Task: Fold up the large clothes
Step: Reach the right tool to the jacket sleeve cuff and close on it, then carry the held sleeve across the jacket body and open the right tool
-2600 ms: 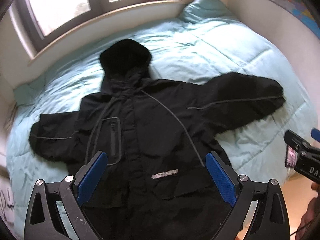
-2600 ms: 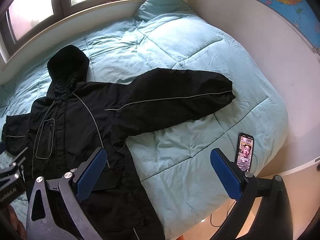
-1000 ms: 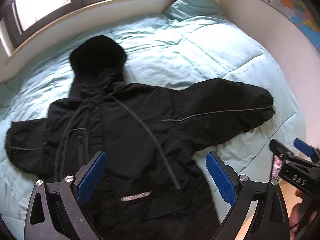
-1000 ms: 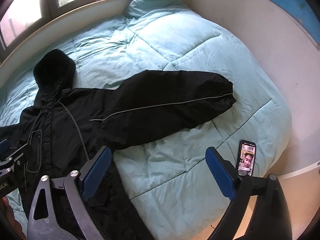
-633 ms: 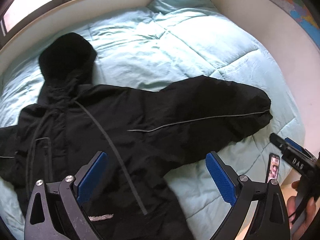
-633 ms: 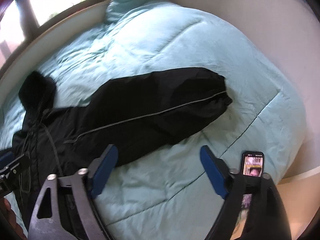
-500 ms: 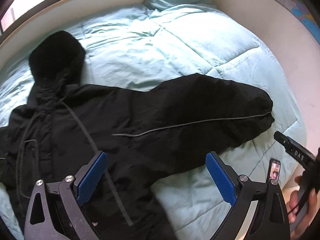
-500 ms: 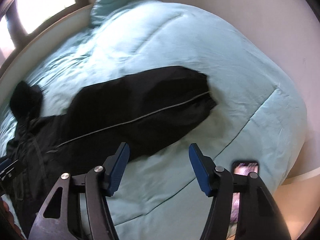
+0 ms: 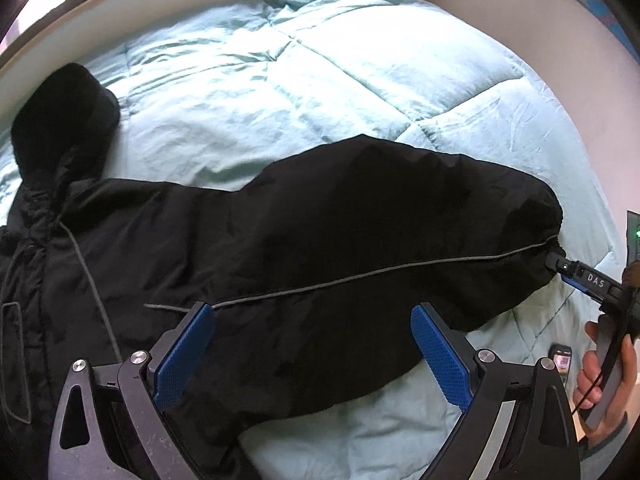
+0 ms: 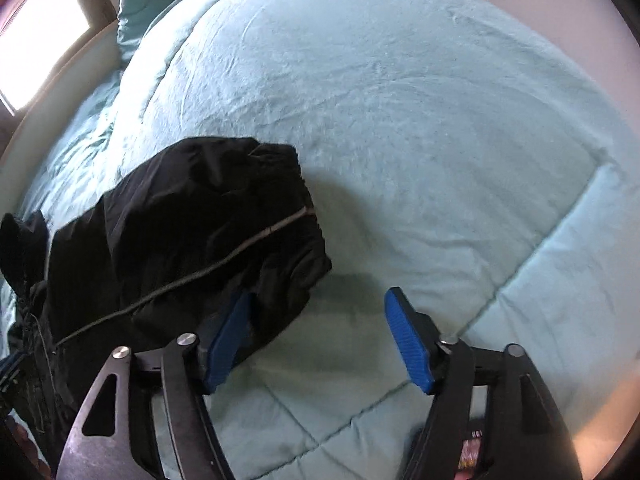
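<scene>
The black jacket [image 9: 248, 248] lies spread flat on the bed, hood [image 9: 60, 120] toward the window end, with one long sleeve [image 9: 400, 240] stretched out across the pale green quilt [image 9: 360, 80]. A thin grey stripe runs the length of that sleeve to the cuff [image 10: 296, 216].

The right gripper [image 10: 320, 336] is down at the cuff end. Its jaws stand partly apart, not closed on anything: the left blue pad sits at the edge of the sleeve fabric, the other over bare quilt. From the left wrist view its tip appears to meet the cuff (whether it actually touches cannot be told). The left gripper [image 9: 312, 356] hovers above the middle of the sleeve with its jaws spread wide and nothing between them.

The step in hand looks like the first fold: taking the sleeve end so it can be brought in over the body of the jacket. The next move probably calls for the right jaws to slide around the cuff edge and close on cloth alone, not on the quilt beneath.

A phone [image 9: 560, 360] lies near the bed's edge, just beside the right hand [image 9: 604, 376].
</scene>
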`<state>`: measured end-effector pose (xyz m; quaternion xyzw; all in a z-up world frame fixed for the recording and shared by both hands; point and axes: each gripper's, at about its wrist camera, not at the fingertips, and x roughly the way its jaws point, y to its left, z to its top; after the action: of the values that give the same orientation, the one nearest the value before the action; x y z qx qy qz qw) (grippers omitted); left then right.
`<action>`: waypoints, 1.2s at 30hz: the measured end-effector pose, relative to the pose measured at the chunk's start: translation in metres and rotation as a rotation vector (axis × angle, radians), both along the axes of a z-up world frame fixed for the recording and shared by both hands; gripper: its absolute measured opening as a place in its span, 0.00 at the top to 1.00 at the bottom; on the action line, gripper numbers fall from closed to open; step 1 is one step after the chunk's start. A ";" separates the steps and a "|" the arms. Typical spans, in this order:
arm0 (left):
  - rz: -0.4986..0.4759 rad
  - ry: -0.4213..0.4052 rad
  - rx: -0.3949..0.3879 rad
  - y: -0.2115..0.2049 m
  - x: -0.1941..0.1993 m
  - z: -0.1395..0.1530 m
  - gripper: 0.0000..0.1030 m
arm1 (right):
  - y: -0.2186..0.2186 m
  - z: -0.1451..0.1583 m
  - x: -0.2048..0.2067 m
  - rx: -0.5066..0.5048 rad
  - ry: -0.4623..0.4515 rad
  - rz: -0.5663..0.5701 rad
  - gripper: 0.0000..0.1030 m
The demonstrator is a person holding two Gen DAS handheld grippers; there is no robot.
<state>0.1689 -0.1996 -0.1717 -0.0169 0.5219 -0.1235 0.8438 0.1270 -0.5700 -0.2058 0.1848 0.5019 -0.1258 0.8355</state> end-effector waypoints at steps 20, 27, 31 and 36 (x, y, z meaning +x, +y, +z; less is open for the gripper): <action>-0.035 0.240 -0.018 -0.020 0.070 -0.117 0.44 | 0.021 0.060 -0.008 -0.052 -0.152 0.084 0.81; -0.075 0.184 -0.086 -0.003 0.059 -0.085 0.44 | 0.014 -0.010 0.021 -0.045 0.067 0.052 0.81; -0.051 0.092 -0.166 0.049 0.030 -0.031 0.44 | 0.029 0.033 -0.005 0.027 -0.060 0.081 0.81; -0.013 0.033 -0.149 0.133 -0.011 0.021 0.44 | 0.086 0.085 -0.018 0.050 -0.154 0.141 0.81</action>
<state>0.1581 -0.0662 -0.1511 -0.0784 0.5253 -0.1669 0.8307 0.1092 -0.4841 -0.1209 0.1788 0.4508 -0.0397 0.8736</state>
